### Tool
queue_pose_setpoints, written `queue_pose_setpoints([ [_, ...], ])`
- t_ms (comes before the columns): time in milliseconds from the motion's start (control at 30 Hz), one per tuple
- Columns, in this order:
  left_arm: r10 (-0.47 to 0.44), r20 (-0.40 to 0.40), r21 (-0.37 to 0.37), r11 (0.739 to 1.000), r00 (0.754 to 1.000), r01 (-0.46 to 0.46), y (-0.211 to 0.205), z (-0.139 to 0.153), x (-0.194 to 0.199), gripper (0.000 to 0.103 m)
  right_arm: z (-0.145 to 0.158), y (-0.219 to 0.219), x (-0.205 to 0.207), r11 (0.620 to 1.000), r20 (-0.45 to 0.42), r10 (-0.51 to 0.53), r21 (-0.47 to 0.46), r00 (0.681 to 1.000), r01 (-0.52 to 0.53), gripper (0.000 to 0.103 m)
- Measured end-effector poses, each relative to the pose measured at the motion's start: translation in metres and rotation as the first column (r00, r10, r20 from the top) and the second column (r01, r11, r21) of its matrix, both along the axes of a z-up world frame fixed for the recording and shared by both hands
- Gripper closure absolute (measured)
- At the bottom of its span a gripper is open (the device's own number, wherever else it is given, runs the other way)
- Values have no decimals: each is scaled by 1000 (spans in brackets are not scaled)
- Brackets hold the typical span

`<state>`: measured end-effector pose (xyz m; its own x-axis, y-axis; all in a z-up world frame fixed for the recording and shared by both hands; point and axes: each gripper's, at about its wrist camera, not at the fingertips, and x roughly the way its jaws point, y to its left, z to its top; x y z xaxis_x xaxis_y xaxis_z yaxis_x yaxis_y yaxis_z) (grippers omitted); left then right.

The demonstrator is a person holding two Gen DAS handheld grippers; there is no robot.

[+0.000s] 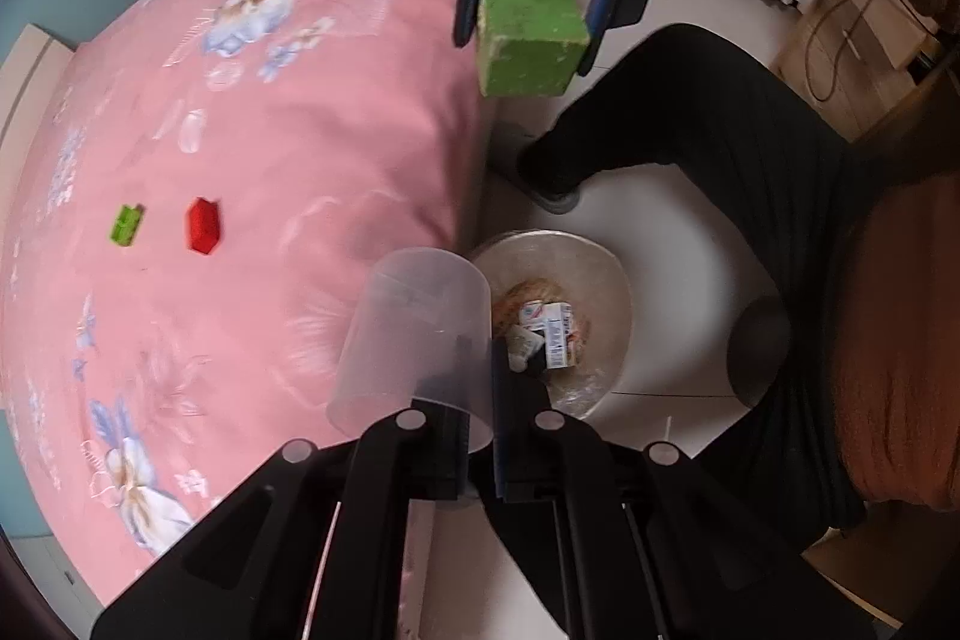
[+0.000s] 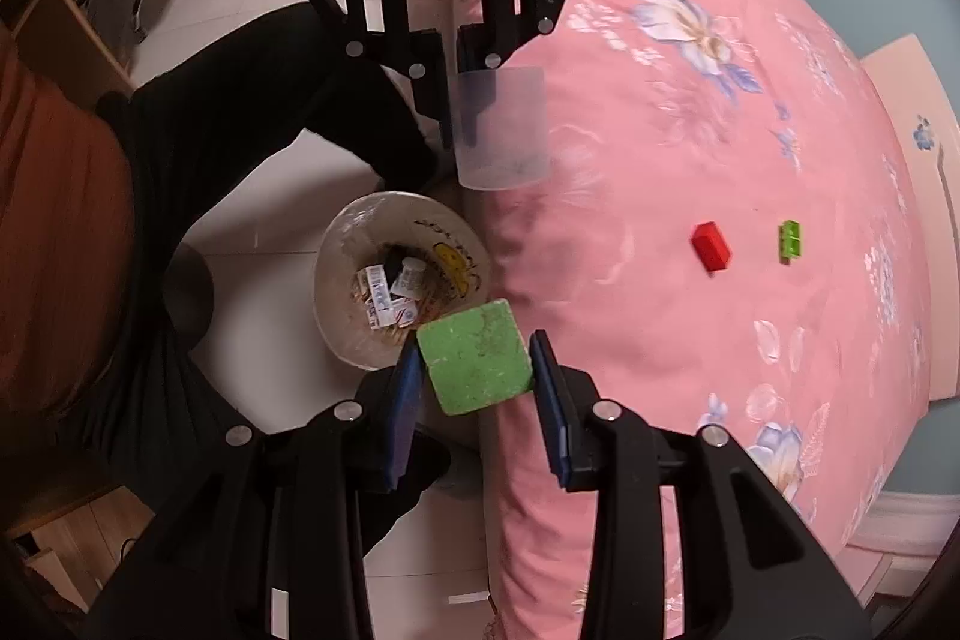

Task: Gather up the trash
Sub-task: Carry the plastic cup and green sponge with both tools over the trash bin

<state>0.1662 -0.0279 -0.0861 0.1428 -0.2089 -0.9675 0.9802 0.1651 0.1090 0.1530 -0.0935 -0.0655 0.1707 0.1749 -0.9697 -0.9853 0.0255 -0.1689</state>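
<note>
Both loads carried to the bin's edge — drop not yet made.

The left gripper (image 1: 480, 451) is pressed together on the wall of a clear plastic cup (image 1: 414, 346), hanging over the pink bedspread (image 1: 270, 130), with the waste bin (image 1: 606, 280) just at its 3 o'clock. The right gripper (image 2: 474, 388) pinches a green foam cube (image 2: 477, 355), the bin's rim (image 2: 336, 244) at its 10 o'clock. A red block (image 2: 711, 245) and small green block (image 2: 791, 239) remain on the bed. Next, I judge — centre each load over the bin, then release.

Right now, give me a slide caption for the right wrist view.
Right gripper carries a green cube beside the trash bin; left gripper pinches a clear cup's wall.
</note>
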Motion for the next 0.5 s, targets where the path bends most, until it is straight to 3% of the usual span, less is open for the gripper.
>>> queue_pose_setpoints([
  [500, -46, -86, 28, 998, 995, 49, -1, -51, -29, 95, -64, 4, -23, 1000, -94, 14, -12, 995, -15, 67],
])
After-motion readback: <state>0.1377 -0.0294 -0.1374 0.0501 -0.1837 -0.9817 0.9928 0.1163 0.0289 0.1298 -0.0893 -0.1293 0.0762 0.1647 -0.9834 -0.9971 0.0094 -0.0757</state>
